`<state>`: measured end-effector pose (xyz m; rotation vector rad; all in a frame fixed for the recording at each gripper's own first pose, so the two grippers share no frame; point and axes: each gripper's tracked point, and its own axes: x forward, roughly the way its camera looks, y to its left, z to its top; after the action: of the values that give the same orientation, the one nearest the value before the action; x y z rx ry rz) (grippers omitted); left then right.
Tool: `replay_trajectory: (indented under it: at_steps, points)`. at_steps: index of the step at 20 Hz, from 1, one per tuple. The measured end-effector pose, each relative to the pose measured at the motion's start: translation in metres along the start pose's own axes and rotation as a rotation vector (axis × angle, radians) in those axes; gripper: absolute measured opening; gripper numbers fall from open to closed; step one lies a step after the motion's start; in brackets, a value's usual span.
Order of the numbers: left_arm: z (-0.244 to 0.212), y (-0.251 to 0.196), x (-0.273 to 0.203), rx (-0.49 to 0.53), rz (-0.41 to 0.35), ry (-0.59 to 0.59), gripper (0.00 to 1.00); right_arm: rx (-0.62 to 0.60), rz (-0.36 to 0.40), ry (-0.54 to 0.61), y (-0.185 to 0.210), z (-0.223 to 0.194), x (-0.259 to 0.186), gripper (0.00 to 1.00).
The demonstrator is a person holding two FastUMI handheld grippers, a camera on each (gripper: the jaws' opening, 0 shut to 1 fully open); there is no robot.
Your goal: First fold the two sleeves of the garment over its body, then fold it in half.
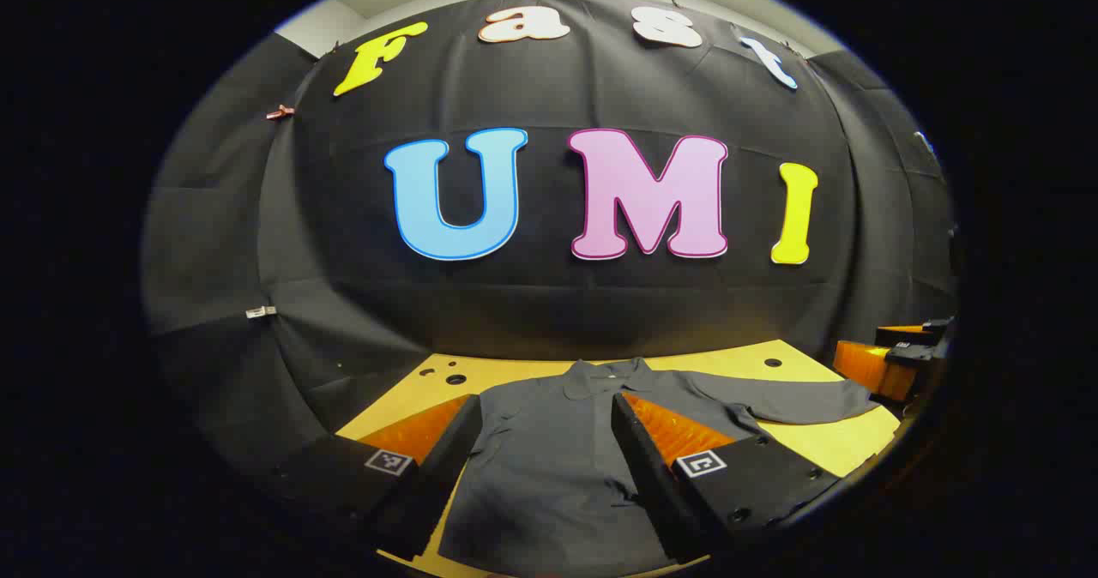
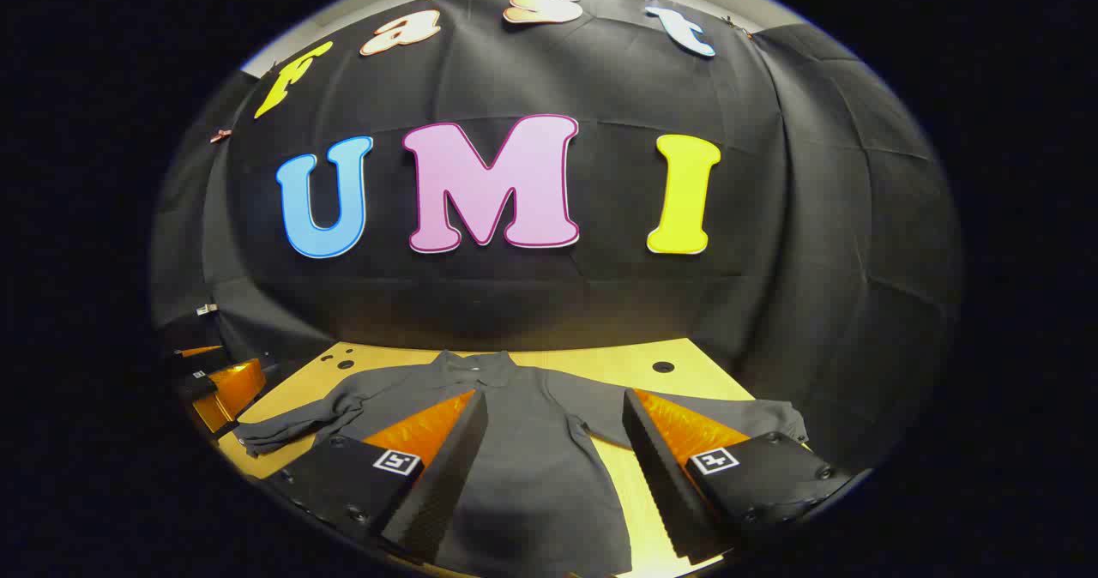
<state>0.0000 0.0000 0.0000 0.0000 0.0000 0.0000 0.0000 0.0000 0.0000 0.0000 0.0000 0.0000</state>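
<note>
The dark grey long-sleeved collared shirt (image 1: 549, 449) lies flat mid-table, collar toward the far edge, ready for folding; left tool (image 1: 542, 466) and right tool (image 2: 558, 466) hover wide open, empty.

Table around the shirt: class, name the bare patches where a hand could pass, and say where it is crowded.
Bare table lies below the shirt's spread sleeve. Another strip runs between collar and wall, and one between the body and the other sleeve. The middle is crowded: both open grippers, left and right, hover over the shirt.

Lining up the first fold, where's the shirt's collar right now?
The collar lies at the table's far edge, by the booth wall, beyond both open tools.
</note>
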Motion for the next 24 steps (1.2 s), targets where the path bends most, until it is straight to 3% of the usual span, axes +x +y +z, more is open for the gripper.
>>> replay_trajectory:
  at_steps: [4,7,16,24]
  points:
    - [-0.002,-0.008,0.006,0.011,-0.014,0.008,0.95,-0.017,0.009,0.066,-0.005,-0.019,0.006,0.98]
    - [-0.004,-0.008,0.009,0.02,-0.015,0.023,0.96,-0.01,0.027,0.049,-0.005,-0.012,0.009,0.97]
    - [-0.015,0.004,0.026,0.008,0.071,0.047,0.95,-0.014,0.09,0.032,-0.008,-0.01,0.034,0.97]
    - [-0.03,-0.007,0.034,-0.009,0.073,0.077,0.95,-0.022,0.058,0.11,-0.032,-0.035,0.051,0.98]
